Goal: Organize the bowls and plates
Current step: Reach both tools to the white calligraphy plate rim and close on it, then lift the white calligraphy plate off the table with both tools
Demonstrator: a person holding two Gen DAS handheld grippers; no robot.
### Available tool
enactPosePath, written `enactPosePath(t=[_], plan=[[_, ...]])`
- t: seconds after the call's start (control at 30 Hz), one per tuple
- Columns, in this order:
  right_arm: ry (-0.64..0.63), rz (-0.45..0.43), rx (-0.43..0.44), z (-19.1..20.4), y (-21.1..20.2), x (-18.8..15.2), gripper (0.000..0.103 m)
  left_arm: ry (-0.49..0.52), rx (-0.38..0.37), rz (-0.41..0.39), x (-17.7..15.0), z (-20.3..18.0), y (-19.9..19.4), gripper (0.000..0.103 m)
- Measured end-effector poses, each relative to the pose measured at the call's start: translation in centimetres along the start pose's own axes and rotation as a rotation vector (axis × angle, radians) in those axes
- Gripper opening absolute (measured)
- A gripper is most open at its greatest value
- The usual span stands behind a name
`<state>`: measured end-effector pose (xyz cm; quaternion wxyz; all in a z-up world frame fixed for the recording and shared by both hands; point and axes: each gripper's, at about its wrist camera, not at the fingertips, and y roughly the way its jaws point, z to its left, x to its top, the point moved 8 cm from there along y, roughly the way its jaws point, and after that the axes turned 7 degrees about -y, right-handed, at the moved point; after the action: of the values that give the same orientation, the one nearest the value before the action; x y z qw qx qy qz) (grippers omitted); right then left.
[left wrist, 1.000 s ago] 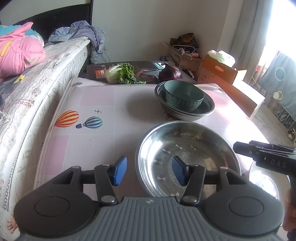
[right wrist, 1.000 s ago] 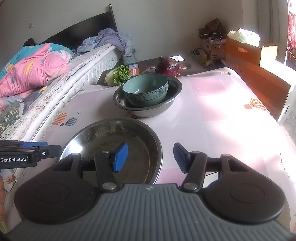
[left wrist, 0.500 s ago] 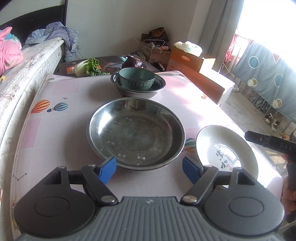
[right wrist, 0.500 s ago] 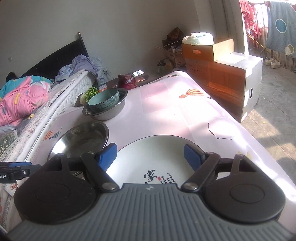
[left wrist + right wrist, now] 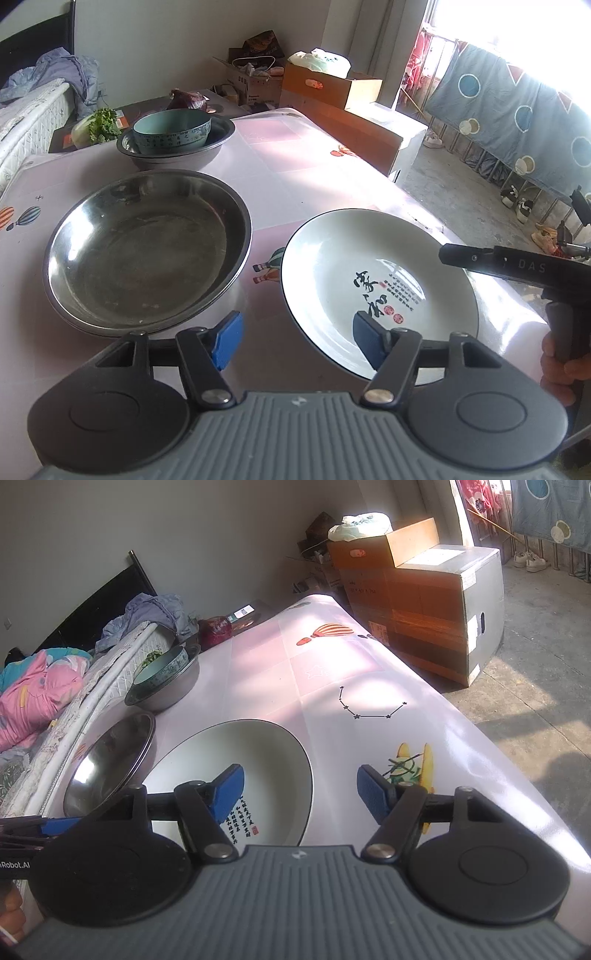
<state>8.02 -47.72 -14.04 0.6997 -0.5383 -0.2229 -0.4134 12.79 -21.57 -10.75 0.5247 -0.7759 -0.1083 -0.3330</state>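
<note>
A: Left wrist view first. The left tongs (image 5: 297, 341) stand wide and hold nothing. The blue pad (image 5: 227, 341) at 7 o'clock is over the bare bench (image 5: 303, 162); the other pad is over the near rim of the white plate (image 5: 376, 288).

B: Where does this plate lie?

A: On the bench, at 4 o'clock in the view. It has a thin dark rim and Chinese characters printed inside. Just beside it, at 9 o'clock, lies a large steel basin (image 5: 147, 251); the two are close, but I see a gap between them.

B: And further away?

A: At 11 o'clock a second steel basin (image 5: 218, 134) carries a teal ceramic bowl (image 5: 171, 131) inside. Behind it are a red cabbage (image 5: 186, 100) and a green leafy vegetable (image 5: 96, 125) on a dark surface.

B: What about the right wrist view?

A: The right tongs (image 5: 299, 790) are also wide, with nothing between the pads. The left pad hangs over the white plate (image 5: 236, 753), the right pad over the bench cloth (image 5: 332, 679) near a yellow aeroplane print (image 5: 413, 764). Whether a pad touches the plate, I cannot tell.

B: The other dishes?

A: The large steel basin (image 5: 110, 760) is at 9 o'clock, the stacked basin with the teal bowl (image 5: 162, 664) at 10 o'clock. Cardboard boxes (image 5: 424, 613) stand on the floor at 1 o'clock, and a bed with a pink quilt (image 5: 37, 694) runs along the left side.
</note>
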Motion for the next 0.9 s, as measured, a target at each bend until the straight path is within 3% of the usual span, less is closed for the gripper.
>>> enactPosePath(t=[0.07,0.3,0.37,0.9], plan=[[0.001,0.009,0.019,0.0,0.9,0.2,0.052,0.019,0.007,0.016,0.0,-0.6,1.1,0.059],[-0.005,0.05,0.076,0.5,3.1,0.1,0.036,0.028,0.023,0.079,0.0,-0.9,3.7,0.033],[-0.001,0.06,0.096,0.8,3.5,-0.1,0.031,0.012,0.02,0.082,0.1,-0.8,4.0,0.031],[0.007,0.101,0.104,2.8,1.1,-2.7,0.032,0.004,0.007,0.128,-2.6,0.3,1.2,0.031]])
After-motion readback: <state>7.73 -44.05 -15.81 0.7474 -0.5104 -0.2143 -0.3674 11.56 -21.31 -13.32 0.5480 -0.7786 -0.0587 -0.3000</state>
